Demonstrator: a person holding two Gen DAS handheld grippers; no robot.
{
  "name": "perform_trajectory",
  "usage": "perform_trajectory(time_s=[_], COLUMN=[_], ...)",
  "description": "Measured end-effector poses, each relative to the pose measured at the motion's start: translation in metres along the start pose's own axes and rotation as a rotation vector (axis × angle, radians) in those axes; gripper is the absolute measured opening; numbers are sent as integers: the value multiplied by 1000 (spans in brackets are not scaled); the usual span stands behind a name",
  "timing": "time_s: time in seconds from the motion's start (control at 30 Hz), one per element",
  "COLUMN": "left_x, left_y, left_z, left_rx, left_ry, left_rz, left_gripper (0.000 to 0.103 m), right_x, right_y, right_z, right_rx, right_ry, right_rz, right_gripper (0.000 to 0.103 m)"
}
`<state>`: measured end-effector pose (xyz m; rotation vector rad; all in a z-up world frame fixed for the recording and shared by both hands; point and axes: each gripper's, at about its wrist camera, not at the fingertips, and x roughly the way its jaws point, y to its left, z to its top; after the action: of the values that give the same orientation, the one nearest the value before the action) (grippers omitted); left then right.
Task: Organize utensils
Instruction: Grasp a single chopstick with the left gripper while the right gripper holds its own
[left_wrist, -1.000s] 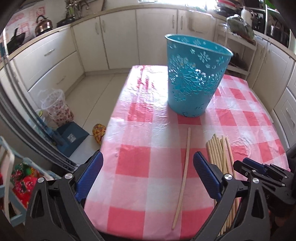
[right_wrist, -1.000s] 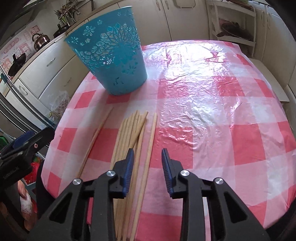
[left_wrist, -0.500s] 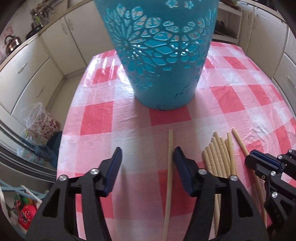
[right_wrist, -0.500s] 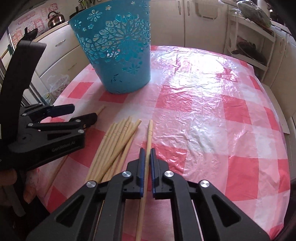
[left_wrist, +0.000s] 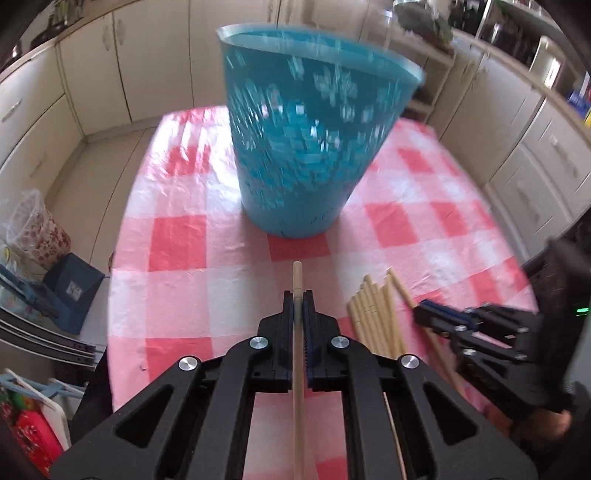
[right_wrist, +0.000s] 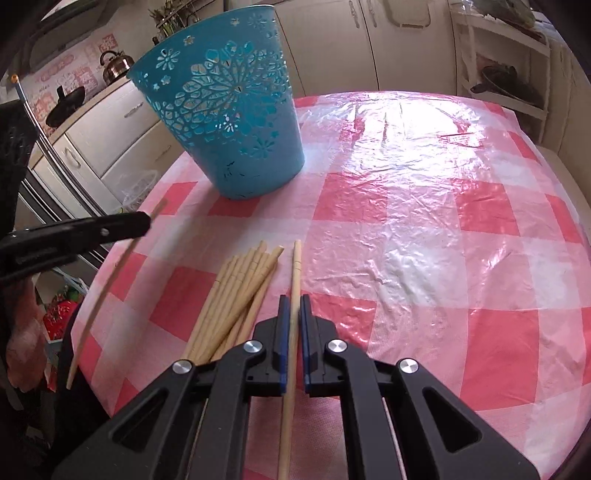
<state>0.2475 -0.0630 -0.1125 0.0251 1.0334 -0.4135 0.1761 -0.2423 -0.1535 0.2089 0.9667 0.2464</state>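
Both my left gripper (left_wrist: 298, 308) and right gripper (right_wrist: 294, 314) clench one chopstick each; I should lift level, then tip them into the blue basket (right_wrist: 225, 125).

1. The left gripper (left_wrist: 298, 295) sits at the lower centre of its own wrist view, angled downward, its jaws just closed onto a single chopstick (left_wrist: 297, 280) that runs between the blue pads.
2. The right gripper (right_wrist: 294, 299) fills the lower centre of its own view, also angled downward, jaws clamped on another chopstick (right_wrist: 296, 266).
3. In the left view, the right gripper appears at the lower right edge.
4. A hand (right_wrist: 22, 332) shows at the left edge of the right view.
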Motion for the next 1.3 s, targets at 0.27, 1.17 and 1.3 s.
perform_trajectory(time_s=[0.27, 1.17, 1.3], left_x=[-104, -29, -28], left_y=[2, -16, -16], left_z=[55, 159, 137], left_rx=[-70, -119, -88], left_ry=[-282, -536, -473], left_rz=[-177, 165, 186], left_gripper=[5, 5, 9], right_x=[1, -2, -2], right_y=[-9, -17, -15], right_z=[0, -7, -6], right_rx=[30, 97, 95], right_ry=[-30, -33, -30], right_rz=[38, 117, 127], right_gripper=[6, 6, 9])
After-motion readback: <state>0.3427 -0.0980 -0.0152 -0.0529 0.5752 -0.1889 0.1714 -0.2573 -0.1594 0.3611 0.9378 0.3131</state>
